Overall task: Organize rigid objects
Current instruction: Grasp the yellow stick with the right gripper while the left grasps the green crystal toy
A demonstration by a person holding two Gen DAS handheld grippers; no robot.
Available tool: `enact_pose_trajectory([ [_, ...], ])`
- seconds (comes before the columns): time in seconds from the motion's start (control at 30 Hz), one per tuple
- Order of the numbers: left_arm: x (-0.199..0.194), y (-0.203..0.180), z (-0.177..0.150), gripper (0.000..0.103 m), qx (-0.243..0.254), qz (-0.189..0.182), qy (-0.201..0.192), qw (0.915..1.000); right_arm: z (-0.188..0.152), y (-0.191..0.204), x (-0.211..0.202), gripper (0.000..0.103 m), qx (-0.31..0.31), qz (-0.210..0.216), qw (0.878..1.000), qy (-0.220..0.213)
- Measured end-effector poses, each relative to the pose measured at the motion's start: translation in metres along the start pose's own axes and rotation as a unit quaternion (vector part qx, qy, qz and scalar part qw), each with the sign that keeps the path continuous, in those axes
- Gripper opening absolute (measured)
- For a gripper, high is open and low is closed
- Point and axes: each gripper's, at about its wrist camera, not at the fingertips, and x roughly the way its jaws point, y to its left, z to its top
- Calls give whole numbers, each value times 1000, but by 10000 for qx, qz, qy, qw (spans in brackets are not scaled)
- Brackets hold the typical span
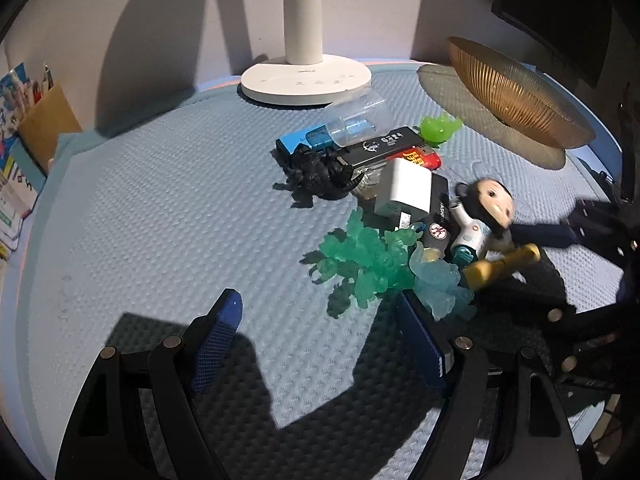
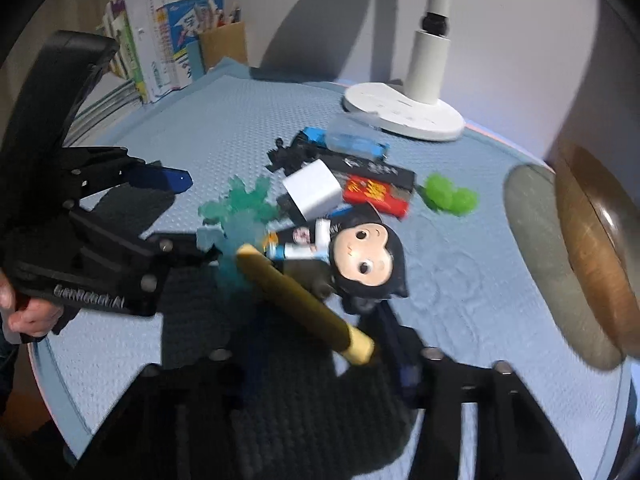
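A pile of small things lay on the blue mat (image 1: 160, 208), at about 1 o'clock from the left gripper (image 1: 320, 344) in its own view. That gripper's blue pads stood wide apart with only bare mat between them; the right-hand pad (image 1: 424, 344) sat just beside a pale blue toy (image 1: 440, 284) without clamping it.

The doll (image 2: 352, 256) with the dark hair lay tilted at the 3 o'clock edge of the pile, its yellow stick (image 2: 304, 300) slanting toward 5 o'clock in the right wrist view. The right gripper (image 2: 316, 364) reached in around the stick's lower end, its fingers dark and blurred; whether the pads pressed on the stick could not be told.

In the pile, a teal toy (image 1: 360, 264) sat at 7 o'clock, a white charger (image 1: 408, 196) in the middle, a black monster (image 1: 320, 176) at 10 o'clock. A clear cup (image 1: 360, 120) lay on its side over a blue box (image 1: 308, 140) at 12 o'clock, with a black case (image 1: 384, 146) and a red lighter (image 1: 420, 158) just beside. A green toy (image 1: 440, 128) lay at 1 o'clock.

A white lamp base (image 1: 304, 80) stood beyond the pile, and a gold bowl (image 1: 516, 100) tilted at 2 o'clock. Books (image 2: 160, 48) leaned at 10 o'clock in the right wrist view, and a person's hand (image 2: 28, 312) held the left gripper's handle at 9 o'clock
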Motion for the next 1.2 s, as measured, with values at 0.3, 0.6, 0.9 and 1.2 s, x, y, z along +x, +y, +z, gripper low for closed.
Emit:
enact_pose_trajectory([
  [0.3, -5, 1, -9, 79, -185, 104, 82, 9997, -35, -10, -29, 16, 1158, 586, 9915, 71],
  [0.6, -36, 5, -9, 79, -372, 374, -45, 9986, -38, -24, -43, 39, 1603, 750, 9842, 88],
  [0.9, 10, -13, 28, 78, -59, 249, 10, 9997, -33, -23, -28, 50, 1444, 564, 9878, 165],
  [1.2, 1, -11, 9, 40, -169, 109, -213, 9996, -21, 0, -17, 27, 919, -211, 9954, 146],
])
